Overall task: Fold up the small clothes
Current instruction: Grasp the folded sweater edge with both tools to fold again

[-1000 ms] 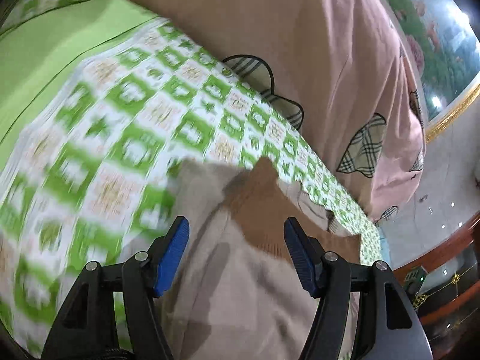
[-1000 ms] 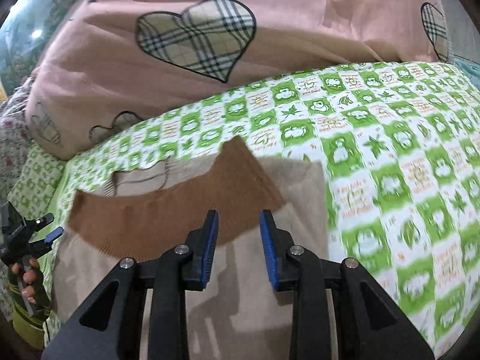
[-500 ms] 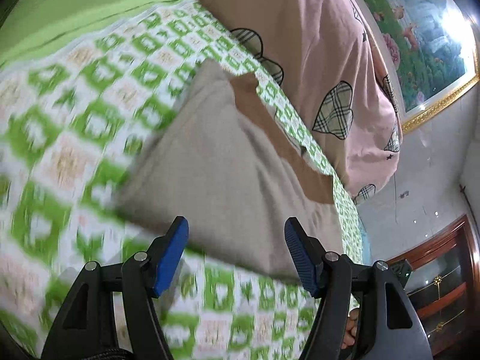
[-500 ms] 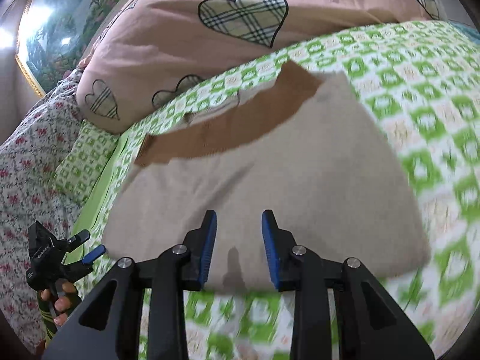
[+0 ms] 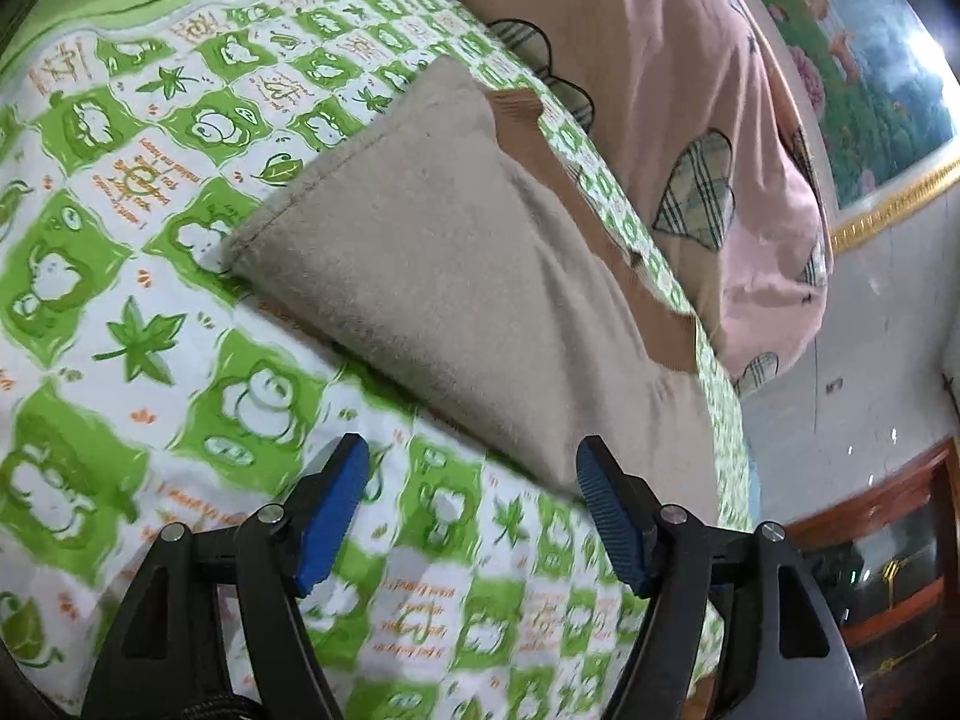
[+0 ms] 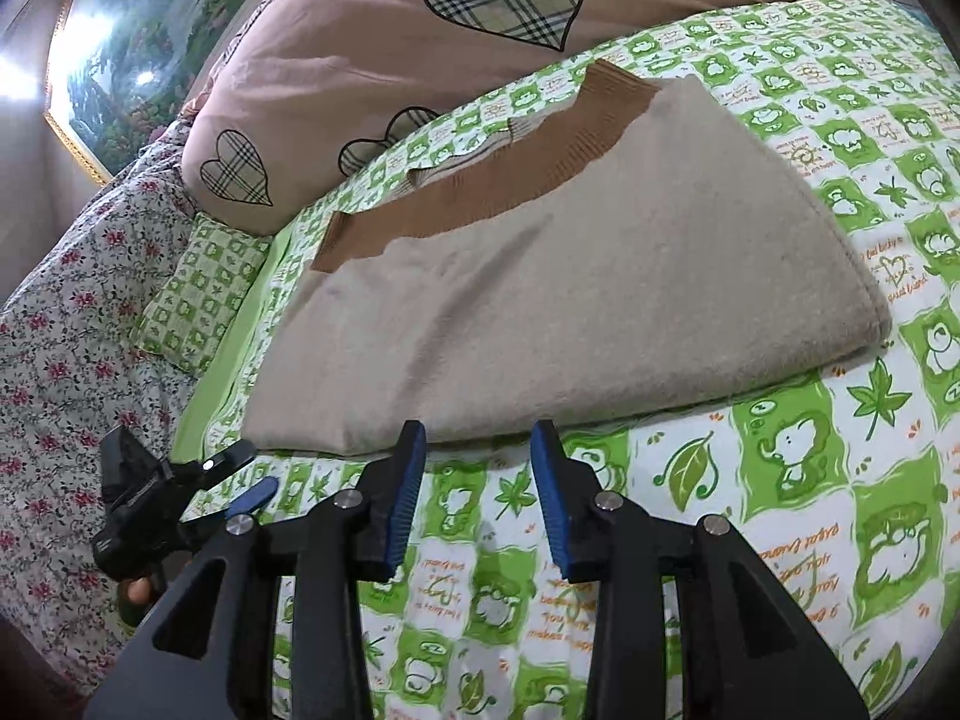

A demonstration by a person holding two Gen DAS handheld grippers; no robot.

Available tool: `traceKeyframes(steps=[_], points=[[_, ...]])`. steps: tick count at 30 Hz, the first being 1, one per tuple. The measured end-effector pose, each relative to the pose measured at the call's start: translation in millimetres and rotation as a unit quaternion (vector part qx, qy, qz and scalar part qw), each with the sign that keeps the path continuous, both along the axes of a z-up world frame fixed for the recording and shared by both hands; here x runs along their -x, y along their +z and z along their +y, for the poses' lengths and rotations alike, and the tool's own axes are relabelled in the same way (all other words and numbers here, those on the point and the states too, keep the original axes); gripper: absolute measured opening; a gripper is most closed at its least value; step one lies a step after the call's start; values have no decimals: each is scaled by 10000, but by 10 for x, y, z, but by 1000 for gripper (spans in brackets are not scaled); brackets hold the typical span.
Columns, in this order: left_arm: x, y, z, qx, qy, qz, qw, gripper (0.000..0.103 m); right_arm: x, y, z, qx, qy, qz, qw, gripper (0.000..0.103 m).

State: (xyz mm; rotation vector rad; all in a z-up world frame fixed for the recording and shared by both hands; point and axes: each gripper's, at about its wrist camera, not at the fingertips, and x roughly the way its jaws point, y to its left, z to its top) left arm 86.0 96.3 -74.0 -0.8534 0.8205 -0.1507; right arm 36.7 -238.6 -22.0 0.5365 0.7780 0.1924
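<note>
A folded beige knit garment (image 5: 468,276) lies flat on the green-and-white patterned sheet (image 5: 120,300), its brown ribbed band (image 5: 624,276) along the far edge. My left gripper (image 5: 474,480) hovers just short of the garment's near fold. Its jaws are opening, with only sheet between the blue pads. In the right wrist view the same garment (image 6: 570,276) and its band (image 6: 480,192) spread ahead. My right gripper (image 6: 480,450) sits at the near edge, jaws opening with nothing between them. The left gripper (image 6: 243,476) shows at the garment's left corner, held by a hand.
A pink quilt with plaid hearts (image 6: 450,48) is heaped behind the garment. A floral pillow (image 6: 60,324) and a small green patterned pillow (image 6: 204,294) lie to the left. A framed painting (image 5: 870,90) hangs on the wall, with a wooden cabinet (image 5: 888,540) beyond the bed.
Both grippers have drawn back from above the brown band to the garment's near edge. The whole folded garment now lies ahead of them, and both pairs of jaws stand slightly wider.
</note>
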Motion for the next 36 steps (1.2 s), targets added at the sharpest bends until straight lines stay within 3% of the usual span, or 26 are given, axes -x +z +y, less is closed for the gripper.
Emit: traceKeyframes(steps=[2,10,12,14,15,17,23,27,30,33,36], points=[[-87,-11,9,116,132,-44,9998,78,-2,21,7,-27,14,-28,10000,39],[-546,-33,172,77,629,-104,9979,78,-40,17,-25,-136,-31,44,9999,42],[-640,0,229,-63,739,-120,9972,72,-55,25,-60,-134,-87,49,9999,42],[-730,20,241,-333,762,-27,9965,43,-102,39,-126,-159,-124,63,9998,42],[-776,22,249,-385,723,-4,9966,13,-131,50,-156,-163,-139,72,9997,42],[-826,75,252,-432,658,-79,9969,13,-196,96,-245,-272,-135,25,9995,42],[-921,650,-252,-1126,-80,-770,9906,8,-430,289,-588,-461,-187,-138,9987,42],[-985,943,-860,-1456,-871,-1212,9780,8,-632,405,-778,-569,-81,-163,9982,42],[-992,921,-1306,-1567,-1407,-1334,9684,8,-888,335,-899,-1317,241,74,9910,47],[-1003,750,-1591,-1638,-1786,-1243,9622,8,-1171,229,-867,-1723,600,415,9823,65],[-1027,555,-1672,-1520,-1961,-1033,9632,7,-1457,110,-760,-1911,858,593,9760,68]])
